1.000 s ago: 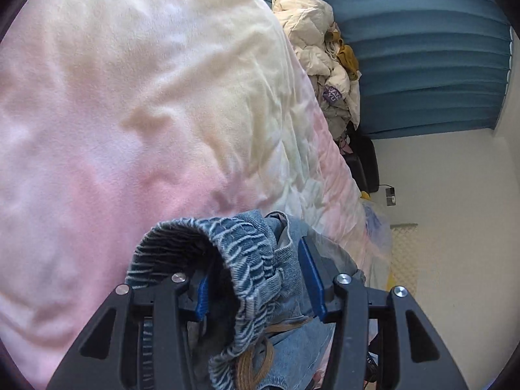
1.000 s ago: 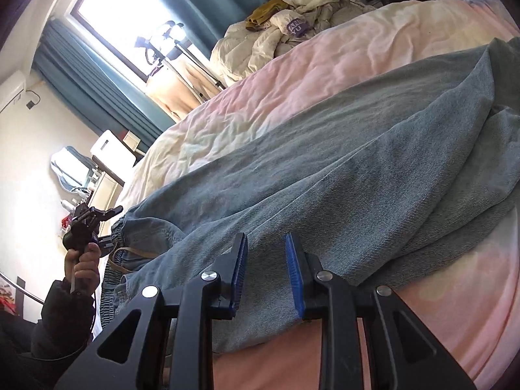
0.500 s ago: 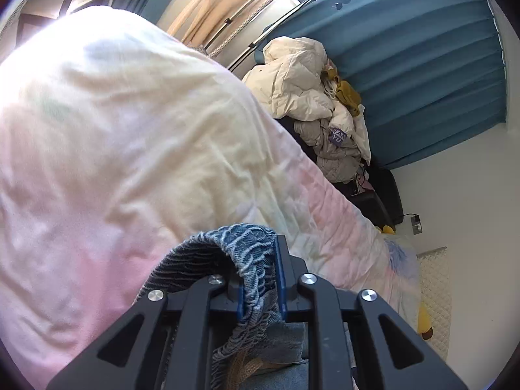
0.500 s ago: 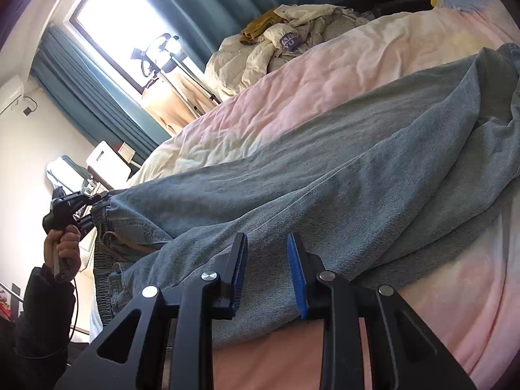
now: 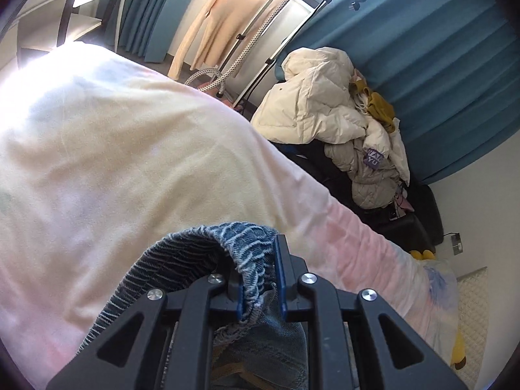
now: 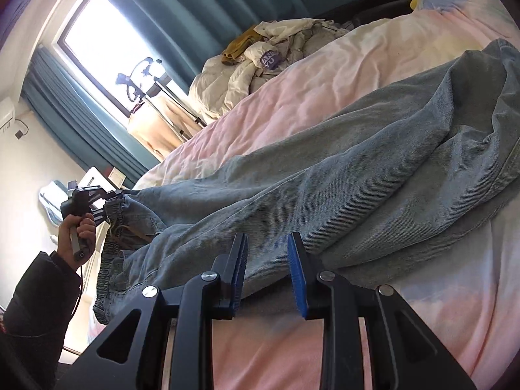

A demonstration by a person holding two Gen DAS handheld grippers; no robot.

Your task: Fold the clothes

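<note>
Waistband Captured — Lift Under Way

Jeans [image 6: 341, 178] lie stretched along the bed [image 6: 325, 74]. Left gripper [image 5: 261, 279], open around the elastic waistband [image 5: 247, 237] a second ago, is now clenched on it and has raised that end off the bedding. Right gripper [image 6: 268, 273] hovers just above the leg fabric, fingers [image 6: 295, 269] parted and grasping nothing — second hold not yet made, so folding likely cannot begin.
</note>
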